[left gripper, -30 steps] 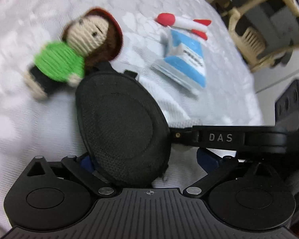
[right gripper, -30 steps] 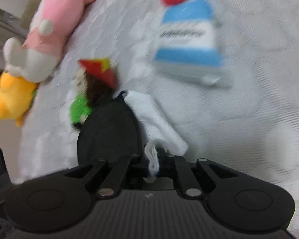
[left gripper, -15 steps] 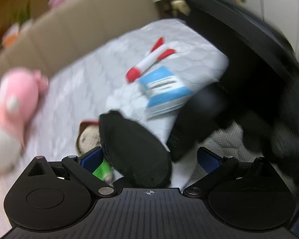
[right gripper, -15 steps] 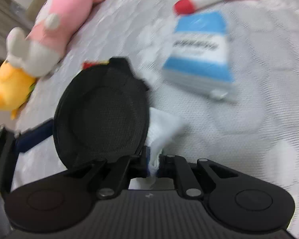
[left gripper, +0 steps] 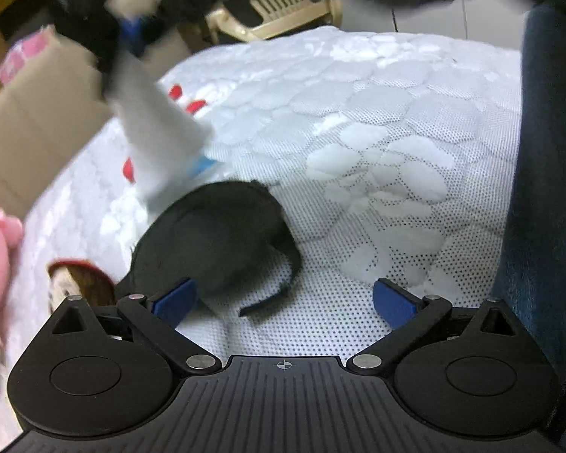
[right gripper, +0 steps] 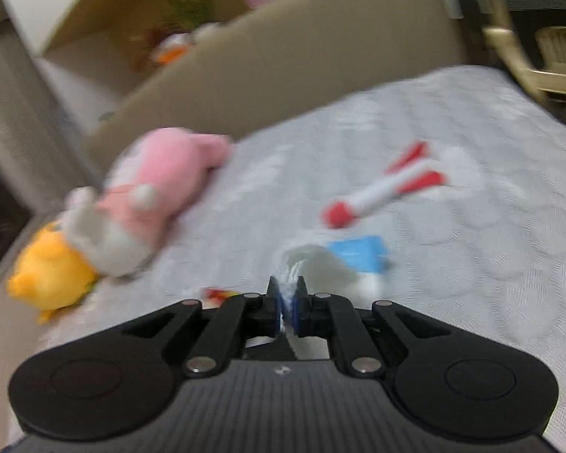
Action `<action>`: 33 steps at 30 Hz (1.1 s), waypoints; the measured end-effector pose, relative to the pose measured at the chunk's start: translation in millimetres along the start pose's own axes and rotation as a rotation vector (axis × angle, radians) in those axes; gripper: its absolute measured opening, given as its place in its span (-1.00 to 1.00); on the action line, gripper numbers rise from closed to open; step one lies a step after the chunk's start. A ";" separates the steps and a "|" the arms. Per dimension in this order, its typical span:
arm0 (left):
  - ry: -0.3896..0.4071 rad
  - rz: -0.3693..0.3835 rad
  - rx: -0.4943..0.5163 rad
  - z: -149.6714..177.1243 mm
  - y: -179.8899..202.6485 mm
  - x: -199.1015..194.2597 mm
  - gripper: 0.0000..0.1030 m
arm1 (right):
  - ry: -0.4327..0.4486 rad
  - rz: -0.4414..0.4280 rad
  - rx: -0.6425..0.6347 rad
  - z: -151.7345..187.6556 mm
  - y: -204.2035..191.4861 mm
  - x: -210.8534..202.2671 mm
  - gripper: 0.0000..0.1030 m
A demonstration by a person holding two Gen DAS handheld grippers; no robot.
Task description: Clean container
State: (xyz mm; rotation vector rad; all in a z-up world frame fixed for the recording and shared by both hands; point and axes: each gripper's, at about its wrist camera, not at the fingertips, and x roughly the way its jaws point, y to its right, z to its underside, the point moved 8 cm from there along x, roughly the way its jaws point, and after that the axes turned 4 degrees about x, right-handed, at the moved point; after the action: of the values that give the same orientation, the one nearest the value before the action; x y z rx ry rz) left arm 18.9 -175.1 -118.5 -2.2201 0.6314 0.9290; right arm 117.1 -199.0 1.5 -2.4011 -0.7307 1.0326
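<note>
The black oval container point(left gripper: 215, 241) lies flat on the white quilted mattress point(left gripper: 377, 151), its short strap trailing toward me. My left gripper point(left gripper: 283, 300) hovers just above it, open, blue pads wide apart; the left pad point(left gripper: 173, 298) overlaps the container's near edge and nothing is pinched. My right gripper point(right gripper: 287, 302) is shut on a white wipe point(right gripper: 320, 268) that bunches out ahead of its fingers. In the left wrist view that gripper is a dark blur at the upper left, with the wipe point(left gripper: 158, 139) hanging from it above the container.
On the mattress lie a pink plush point(right gripper: 162, 185), a yellow plush point(right gripper: 49, 268), a red-and-white rocket toy point(right gripper: 385, 188), a blue-and-white packet point(right gripper: 358, 253) and a crochet doll point(left gripper: 79, 283). A cardboard box point(right gripper: 283, 75) stands behind the bed, with a beige chair point(left gripper: 279, 11). Dark blue fabric point(left gripper: 547, 188) fills the right.
The left gripper has rolled and swung aside; the container, earlier upright between its pads, now lies flat on the mattress. The right gripper has lifted up and away from the container with the wipe.
</note>
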 end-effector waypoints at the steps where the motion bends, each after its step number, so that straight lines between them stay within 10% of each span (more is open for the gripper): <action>1: -0.017 0.011 -0.009 2.4 -1.2 3.5 0.98 | -0.039 -0.033 -0.016 4.9 -10.5 2.9 -0.82; 4: -0.069 -0.003 0.029 11.3 -1.8 10.3 0.99 | -0.209 -0.052 -0.087 36.7 -24.9 20.3 -0.82; 9: -0.157 0.075 -0.095 22.5 -32.7 -6.7 0.99 | -0.318 0.213 -0.145 59.7 21.7 53.7 -0.82; 13: -0.119 0.101 -0.296 24.5 -91.6 -26.9 0.99 | -0.332 0.283 -0.112 58.9 47.3 57.8 -0.72; 19: -0.163 -0.103 -0.418 55.0 -199.1 -6.4 1.00 | -0.322 0.232 -0.197 63.0 10.8 92.2 -0.23; 23: -0.081 -0.051 -0.543 62.2 -221.5 12.3 1.00 | -0.310 0.258 -0.323 69.4 -4.7 125.3 -0.22; 33: -0.124 -0.118 -0.345 70.7 -207.5 59.9 1.00 | -0.144 0.161 -0.355 42.8 -31.0 114.7 -0.02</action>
State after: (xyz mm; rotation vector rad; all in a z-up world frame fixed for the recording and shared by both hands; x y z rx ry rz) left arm 157.0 5.3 -124.7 -2.4436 0.2950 1.1748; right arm 142.8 -97.5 -69.1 -2.7464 -0.8418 1.2395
